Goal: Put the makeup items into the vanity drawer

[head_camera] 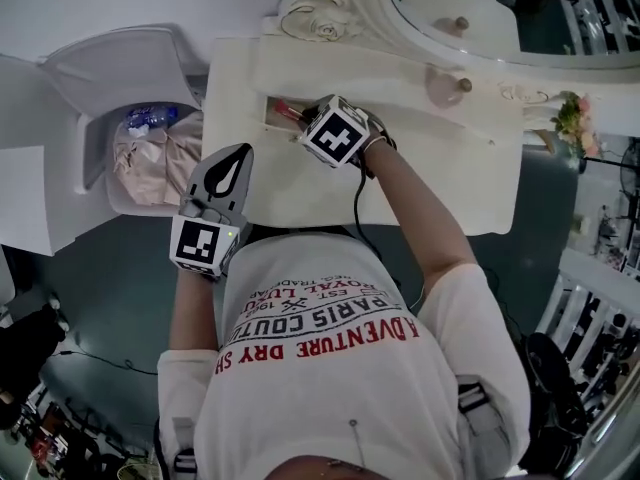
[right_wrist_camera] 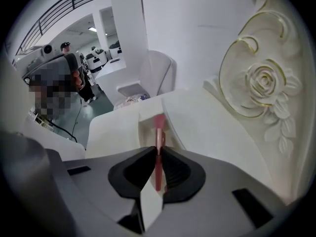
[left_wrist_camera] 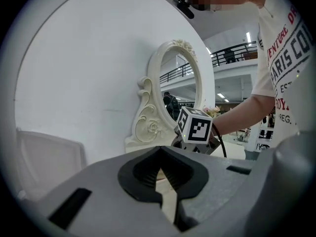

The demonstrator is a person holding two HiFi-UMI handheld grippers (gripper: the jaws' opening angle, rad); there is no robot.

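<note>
Makeup brush (head_camera: 288,111), head view: pink, sticking out from under the right gripper (head_camera: 310,120), tip over the open vanity drawer (head_camera: 270,118) at the back left of the counter (head_camera: 430,168). No other makeup items lie on the counter. The drawer's contents are hidden. Left gripper (head_camera: 238,158) hangs off the counter's front edge, away from the drawer.

Left gripper view: left gripper (left_wrist_camera: 159,162) jaws drawn together, nothing between them. The right gripper's marker cube (left_wrist_camera: 195,127) shows ahead, below the mirror (left_wrist_camera: 180,83).

Right gripper view: right gripper (right_wrist_camera: 158,152) clamped narrowly on the brush (right_wrist_camera: 158,147). Slim reddish handle, rose-gold collar, pink bristles pointing into the drawer (right_wrist_camera: 147,132).

Judgement: this brush is carried to the drawer but not yet released. The drop and possibly closing the drawer remain.
</note>
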